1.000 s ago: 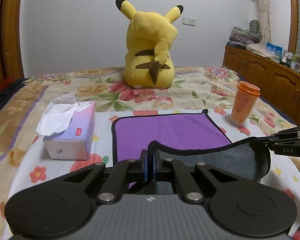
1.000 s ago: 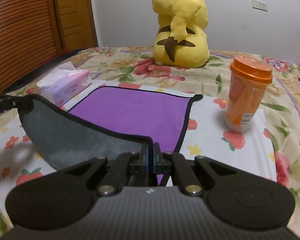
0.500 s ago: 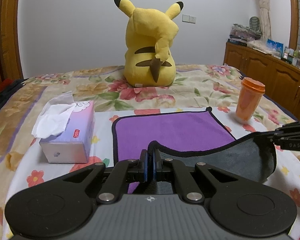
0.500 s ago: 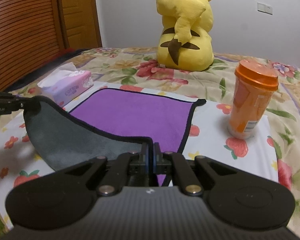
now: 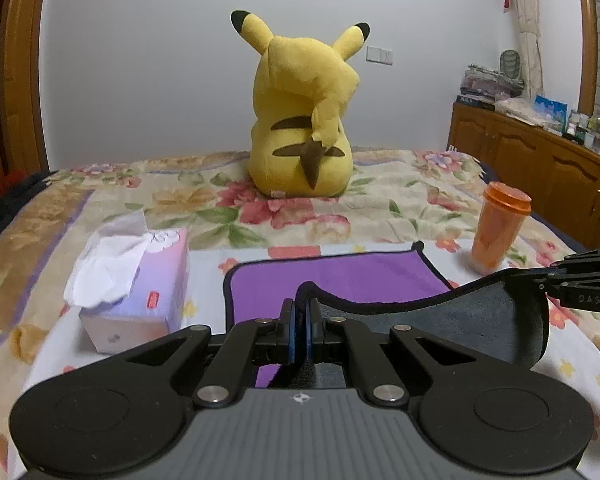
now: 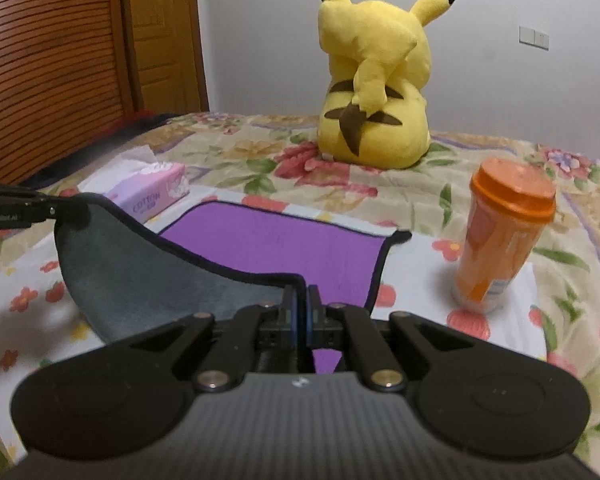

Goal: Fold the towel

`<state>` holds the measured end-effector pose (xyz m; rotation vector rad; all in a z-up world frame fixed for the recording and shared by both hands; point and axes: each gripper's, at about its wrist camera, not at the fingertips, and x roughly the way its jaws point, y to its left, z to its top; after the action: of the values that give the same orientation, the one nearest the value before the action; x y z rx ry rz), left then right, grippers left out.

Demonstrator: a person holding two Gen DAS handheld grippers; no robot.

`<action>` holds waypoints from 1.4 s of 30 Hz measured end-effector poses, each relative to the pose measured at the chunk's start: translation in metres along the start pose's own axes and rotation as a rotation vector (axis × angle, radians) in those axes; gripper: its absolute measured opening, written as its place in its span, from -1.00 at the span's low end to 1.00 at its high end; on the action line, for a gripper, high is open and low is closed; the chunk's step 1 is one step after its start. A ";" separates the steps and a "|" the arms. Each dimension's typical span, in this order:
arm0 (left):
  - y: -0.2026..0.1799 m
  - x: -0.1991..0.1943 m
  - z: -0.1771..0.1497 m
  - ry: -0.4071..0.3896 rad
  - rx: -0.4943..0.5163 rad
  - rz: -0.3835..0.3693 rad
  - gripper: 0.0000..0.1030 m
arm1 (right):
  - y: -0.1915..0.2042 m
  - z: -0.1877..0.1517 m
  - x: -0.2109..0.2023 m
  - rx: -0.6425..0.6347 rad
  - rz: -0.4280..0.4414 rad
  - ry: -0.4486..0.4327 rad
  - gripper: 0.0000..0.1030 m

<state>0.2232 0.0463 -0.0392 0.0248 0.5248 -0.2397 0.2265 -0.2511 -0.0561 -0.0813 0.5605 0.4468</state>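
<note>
Now mid-fold, both grippers clenched on near corners of purple, black-edged microfibre towel (image 5: 340, 280); next, carry forward beyond jaws, onto far edge.

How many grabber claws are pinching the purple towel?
2. The left gripper pinches the towel's near left corner; the right gripper pinches its near right corner. Both corners are lifted off the bed.

On the bed (image 5: 380, 204), tissue box (image 5: 140, 292) left of towel (image 5: 340, 280); cup (image 5: 500, 232) right; plush toy (image 5: 304, 120) behind.
</note>
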 end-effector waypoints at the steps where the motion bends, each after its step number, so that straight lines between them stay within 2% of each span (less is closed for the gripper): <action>1: 0.000 0.001 0.002 -0.002 0.002 0.001 -0.84 | 0.000 0.003 0.000 -0.004 -0.003 -0.006 -0.90; 17: 0.009 0.029 0.034 -0.037 0.007 0.021 -0.85 | -0.003 0.031 0.023 -0.101 -0.064 -0.033 -0.91; 27: 0.022 0.050 0.054 -0.059 -0.012 0.055 -0.85 | -0.012 0.053 0.039 -0.142 -0.104 -0.083 -0.91; 35: 0.027 0.075 0.062 -0.083 -0.025 0.081 -0.85 | -0.022 0.060 0.056 -0.132 -0.137 -0.127 -0.91; 42: 0.033 0.105 0.058 -0.066 -0.014 0.109 -0.85 | -0.027 0.058 0.080 -0.161 -0.160 -0.118 -0.91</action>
<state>0.3473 0.0509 -0.0421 0.0320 0.4577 -0.1305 0.3271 -0.2328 -0.0510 -0.2503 0.3977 0.3378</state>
